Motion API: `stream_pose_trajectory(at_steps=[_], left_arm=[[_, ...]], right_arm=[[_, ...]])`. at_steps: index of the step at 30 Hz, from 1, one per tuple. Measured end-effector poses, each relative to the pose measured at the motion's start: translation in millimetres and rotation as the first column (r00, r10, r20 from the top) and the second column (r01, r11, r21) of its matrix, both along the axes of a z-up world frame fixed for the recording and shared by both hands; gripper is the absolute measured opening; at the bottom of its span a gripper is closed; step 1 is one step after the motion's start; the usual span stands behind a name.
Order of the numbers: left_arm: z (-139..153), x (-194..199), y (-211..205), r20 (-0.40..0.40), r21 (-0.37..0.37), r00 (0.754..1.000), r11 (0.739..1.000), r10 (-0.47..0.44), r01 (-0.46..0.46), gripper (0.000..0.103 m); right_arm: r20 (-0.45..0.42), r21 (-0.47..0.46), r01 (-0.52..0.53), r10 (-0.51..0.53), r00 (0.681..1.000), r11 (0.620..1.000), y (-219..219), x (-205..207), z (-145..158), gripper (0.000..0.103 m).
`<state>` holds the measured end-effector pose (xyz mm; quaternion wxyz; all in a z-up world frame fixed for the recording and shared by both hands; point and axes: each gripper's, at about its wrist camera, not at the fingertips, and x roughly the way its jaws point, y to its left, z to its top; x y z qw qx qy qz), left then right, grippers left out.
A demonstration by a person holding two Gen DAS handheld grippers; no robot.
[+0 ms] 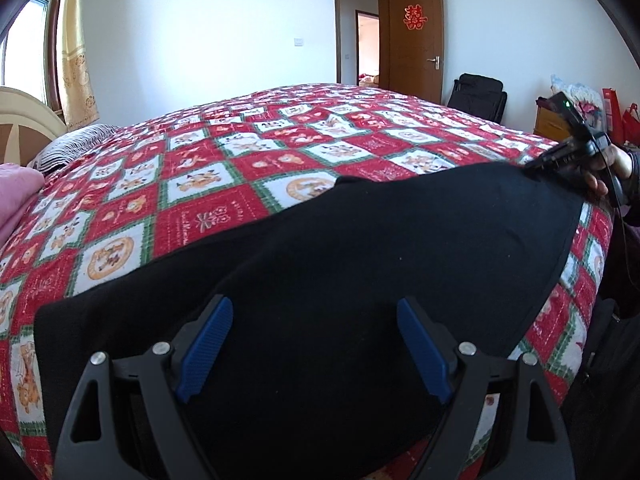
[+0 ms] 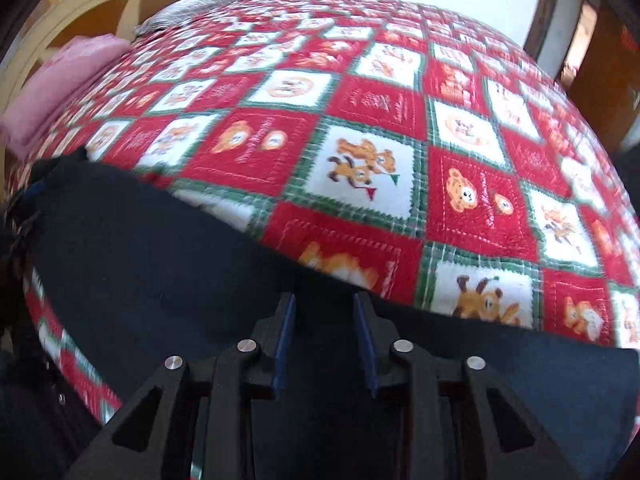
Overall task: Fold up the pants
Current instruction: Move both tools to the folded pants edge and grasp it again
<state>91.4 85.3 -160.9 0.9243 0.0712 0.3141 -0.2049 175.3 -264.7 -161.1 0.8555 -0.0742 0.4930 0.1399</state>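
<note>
One pair of black pants [image 1: 360, 248] is seen laid flat near the front edge of the quilt [image 1: 224, 168], filling the lower half of the left wrist view. Fabric looks plain, matte, smooth, w/ a stitched hem visible along the right edge; no wrinkles of note. In the right wrist view the pants [image 2: 160, 264] fill the lower left, though that frame is blurred.

Two grippers are counted. Left gripper [image 1: 314, 350], bottom centre of its view, is spread wide, blue pads [image 1: 206, 350] apart over the cloth, nothing pinched. Right gripper [image 2: 325, 340], bottom centre of its own view, is parted a little, narrow gap, no cloth seen between the pads; in the left view it [image 1: 536, 168] is seen at the right edge, tips at the pants' far corner, held by a hand [image 1: 612, 172].

One pink pillow [image 1: 18, 196] and one striped pillow [image 1: 74, 146] are seen at mid left. One open door [image 1: 416, 40] is seen upper right, one black bag [image 1: 478, 96] beside it.
</note>
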Motion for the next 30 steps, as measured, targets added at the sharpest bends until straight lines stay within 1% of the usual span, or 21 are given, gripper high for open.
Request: stream_pose_trajectory(at_steps=[2, 5, 7, 9, 11, 12, 13, 14, 16, 17, 18, 20, 22, 23, 24, 25, 26, 27, 28, 30], left_arm=[[2, -1, 2, 0.005, 0.007, 1.000, 1.000, -0.002, 0.002, 0.087], [6, -2, 11, 0.021, 0.023, 1.000, 1.000, 0.019, -0.020, 0.087], [8, 0, 23, 0.026, 0.024, 0.998, 0.998, 0.059, -0.060, 0.088], [7, 3, 39, 0.018, 0.012, 0.994, 0.994, 0.105, -0.105, 0.088], [3, 6, 51, 0.001, 0.001, 0.990, 0.990, 0.144, -0.144, 0.088], [3, 5, 54, 0.000, -0.001, 0.988, 0.988, 0.155, -0.155, 0.088], [4, 4, 57, 0.003, -0.004, 0.987, 0.987, 0.161, -0.161, 0.088], [6, 2, 59, 0.010, 0.000, 0.986, 0.986, 0.167, -0.167, 0.088], [8, 0, 62, 0.020, 0.016, 0.984, 0.984, 0.177, -0.177, 0.088], [7, 1, 65, 0.015, 0.012, 0.984, 0.984, 0.178, -0.179, 0.088], [6, 2, 66, 0.007, 0.008, 0.984, 0.983, 0.181, -0.181, 0.088], [1, 4, 67, 0.002, 0.012, 0.983, 0.983, 0.184, -0.184, 0.088], [1, 3, 63, 0.013, 0.034, 0.983, 0.982, 0.186, -0.186, 0.088], [4, 2, 63, 0.012, 0.037, 0.983, 0.983, 0.182, -0.183, 0.088], [10, -1, 64, 0.030, 0.032, 0.983, 0.983, 0.181, -0.182, 0.088], [19, -5, 66, 0.066, 0.027, 0.980, 0.981, 0.189, -0.191, 0.089], [26, -8, 71, 0.089, 0.025, 0.976, 0.979, 0.197, -0.200, 0.091], [31, -9, 75, 0.103, 0.027, 0.972, 0.976, 0.213, -0.217, 0.094], [34, -9, 82, 0.114, 0.029, 0.964, 0.969, 0.241, -0.246, 0.099], [34, -7, 100, 0.116, 0.023, 0.945, 0.950, 0.307, -0.312, 0.100]], right_arm=[[0.044, 0.011, 0.020, -0.021, 0.999, 1.000, -2, 0, 7, 0.031], [0.087, 0.037, 0.030, -0.033, 0.996, 0.999, 2, -17, 24, 0.032], [0.104, 0.044, -0.028, 0.023, 0.994, 0.999, 12, -34, 30, 0.032], [0.104, 0.029, -0.076, 0.073, 0.992, 0.997, 26, -49, 26, 0.033], [0.059, -0.016, -0.075, 0.076, 0.995, 0.997, 32, -51, 6, 0.043], [0.049, -0.039, -0.060, 0.062, 0.997, 0.997, 32, -50, -7, 0.044], [0.090, -0.029, -0.053, 0.056, 0.994, 0.998, 30, -53, -11, 0.045], [0.106, -0.017, -0.049, 0.050, 0.993, 0.999, 30, -55, -11, 0.045], [0.110, 0.035, -0.030, 0.025, 0.994, 0.999, 22, -59, -1, 0.045], [0.115, 0.063, -0.025, 0.018, 0.993, 0.998, 18, -61, 4, 0.045], [0.139, 0.099, -0.017, 0.003, 0.990, 0.995, 10, -65, 12, 0.045], [0.177, 0.124, 0.014, -0.036, 0.984, 0.992, -5, -72, 21, 0.046], [0.154, 0.112, 0.081, -0.098, 0.983, 0.990, -20, -68, 15, 0.050], [0.118, 0.068, 0.157, -0.164, 0.979, 0.985, -32, -63, 3, 0.050], [0.100, 0.058, 0.181, -0.187, 0.977, 0.982, -38, -61, -4, 0.050], [0.105, 0.095, 0.176, -0.186, 0.977, 0.980, -42, -64, -5, 0.050], [0.123, 0.113, 0.178, -0.192, 0.974, 0.977, -44, -67, -4, 0.050], [0.133, 0.119, 0.180, -0.195, 0.972, 0.976, -42, -69, -3, 0.051], [0.136, 0.117, 0.181, -0.196, 0.971, 0.977, -41, -69, -2, 0.051], [0.146, 0.112, 0.186, -0.201, 0.969, 0.976, -37, -68, -2, 0.052]])
